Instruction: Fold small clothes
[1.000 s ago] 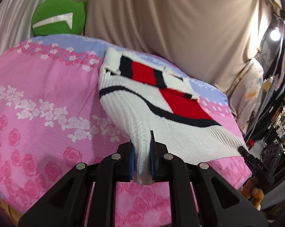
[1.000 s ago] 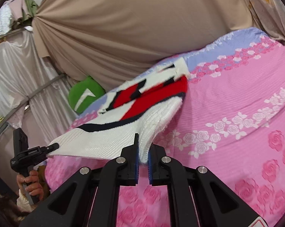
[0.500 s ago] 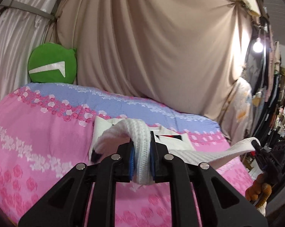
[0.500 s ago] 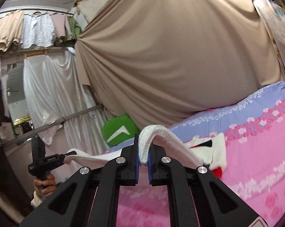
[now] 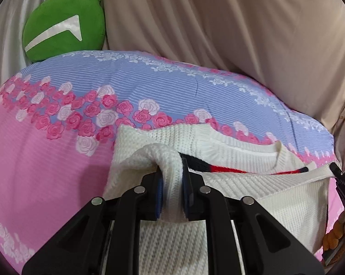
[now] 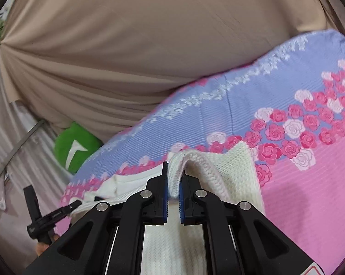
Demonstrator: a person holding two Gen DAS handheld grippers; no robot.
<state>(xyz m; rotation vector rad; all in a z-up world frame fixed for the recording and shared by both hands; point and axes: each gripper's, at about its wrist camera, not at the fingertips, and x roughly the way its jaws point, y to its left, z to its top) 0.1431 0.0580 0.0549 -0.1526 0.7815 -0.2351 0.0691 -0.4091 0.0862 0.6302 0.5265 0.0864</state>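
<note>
You are midway through the fold: at lower centre of the left wrist view your left gripper (image 5: 172, 194) is clamped on a bunch of the white knitted sweater with red and black stripes (image 5: 252, 183), which lies doubled on the pink and lilac rose-printed bedcover (image 5: 46, 160). In the right wrist view, your right gripper (image 6: 173, 190) pinches another white edge at lower centre. Next, I judge, lay both corners level on the layer beneath, then let go.
</note>
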